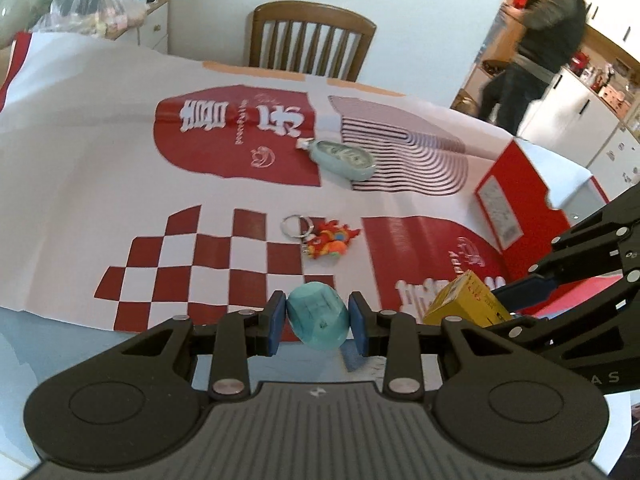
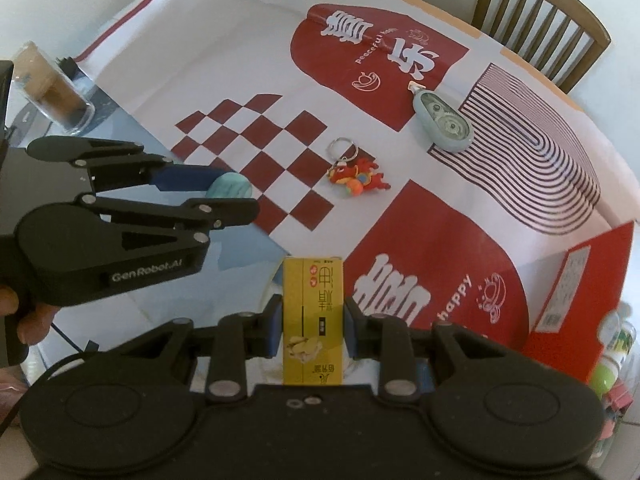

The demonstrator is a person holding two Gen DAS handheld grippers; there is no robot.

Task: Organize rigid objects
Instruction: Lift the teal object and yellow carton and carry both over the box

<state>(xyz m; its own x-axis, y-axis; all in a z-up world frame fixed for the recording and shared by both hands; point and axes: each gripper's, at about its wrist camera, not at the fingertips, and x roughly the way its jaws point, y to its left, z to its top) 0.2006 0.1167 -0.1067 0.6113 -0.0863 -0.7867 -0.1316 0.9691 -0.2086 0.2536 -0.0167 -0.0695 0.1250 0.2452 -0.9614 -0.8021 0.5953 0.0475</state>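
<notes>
Teal and yellow things are held up over the red-and-white paper on the table.

Black left gripper [image 1: 318, 320] has its blue fingers [image 1: 276, 322] clenched on a small teal rounded object [image 1: 318, 316], one pad on each side, above the near edge of the checkered print. To the right, the right gripper [image 2: 312, 326] grasps a yellow carton [image 2: 313, 320] upright between its fingers, and the two grippers are near each other. On the paper sheet [image 2: 248, 60] beyond them lies a red dragon keychain [image 2: 358, 176] with its metal ring, and farther right a pale blue correction tape dispenser [image 2: 444, 122] rests beside the striped print. At the far edge of the table stands a wooden chair [image 1: 312, 38].
</notes>
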